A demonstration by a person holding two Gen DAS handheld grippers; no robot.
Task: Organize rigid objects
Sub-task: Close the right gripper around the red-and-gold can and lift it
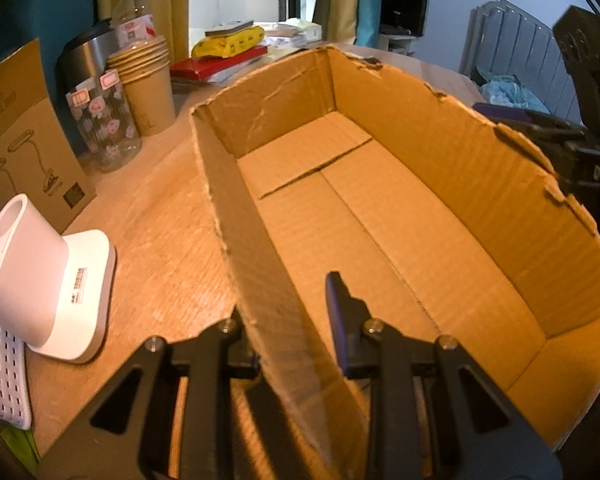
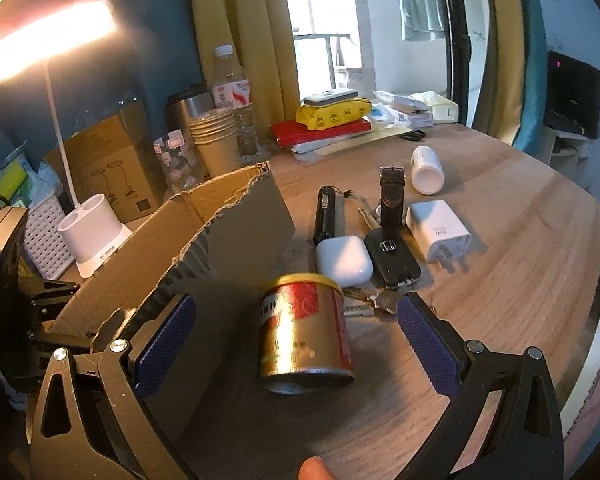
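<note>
Gripping now: the left tool (image 1: 292, 344) is clamped on the near side wall of the cardboard box (image 1: 380, 208), one finger outside the wall and one inside, steadying it on the table (image 1: 160, 240).
Right tool: the right tool (image 2: 296, 336) stands wide open with nothing held; the tin can (image 2: 306, 332) sits between its blue pads, apart from both.
Can position: upright on the table, tilted slightly in this fisheye view, just beside the outer wall of the box and in front of the other loose things.
Other things waiting: white earbud case (image 2: 342, 260), car key fob (image 2: 392, 258), black flashlight (image 2: 326, 214), white charger plug (image 2: 440, 232), white bottle (image 2: 427, 170) lying on its side, black strap (image 2: 391, 192).
Box state: empty inside, its top edges torn and ragged.
How the can should handle: rigid metal, probably fairly light, with a smooth glossy wall that could slip or roll if pinched off-centre.
Where to hold: across the middle of the can's round wall, pads square to it, below the gold lid (image 2: 306, 282).
Risk: knocking the can over against the box wall, or catching the keys (image 2: 380, 300) behind it.
</note>
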